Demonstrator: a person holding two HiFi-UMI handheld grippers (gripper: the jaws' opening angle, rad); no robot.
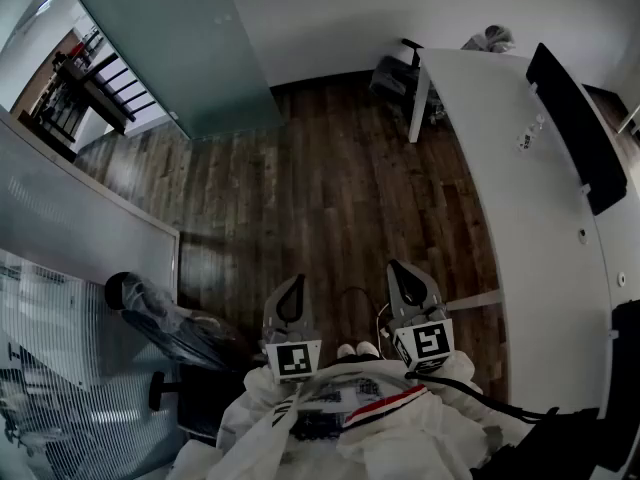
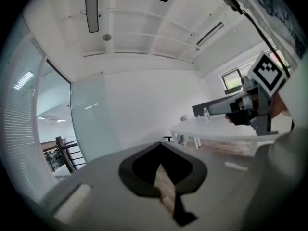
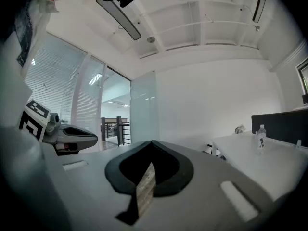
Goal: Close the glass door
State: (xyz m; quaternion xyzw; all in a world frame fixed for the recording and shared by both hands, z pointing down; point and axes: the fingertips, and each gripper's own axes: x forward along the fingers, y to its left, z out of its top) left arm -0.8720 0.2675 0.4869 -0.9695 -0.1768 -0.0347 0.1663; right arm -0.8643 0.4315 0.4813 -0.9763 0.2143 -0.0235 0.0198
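Nearest in the head view, the person's white sleeves hold the left gripper (image 1: 292, 286) and the right gripper (image 1: 402, 273) side by side close to the body, both pointing forward over the dark plank floor (image 1: 330, 188). Each gripper's own view shows its jaw tips meeting in a point with nothing between them, so both are closed and empty. Only the head view shows the floor and the plastic-wrapped chair (image 1: 170, 326) at the lower left. Only the gripper views show the white ceiling with its long lamp (image 3: 120, 16), and the small bottle (image 3: 261, 136) standing upright on the white table (image 1: 520, 218) to the right. Well ahead of both grippers, at the far left of the room, is the glass door (image 1: 180, 48). It is a tall frosted panel of pale blue-green, smooth and without visible markings, standing flat in front of the white end wall. It sits to the right of the doorway and leaves the opening uncovered. Through that gap a dark railing (image 3: 115, 129) shows beyond, with window blinds (image 3: 57, 81) on the near side of the opening.
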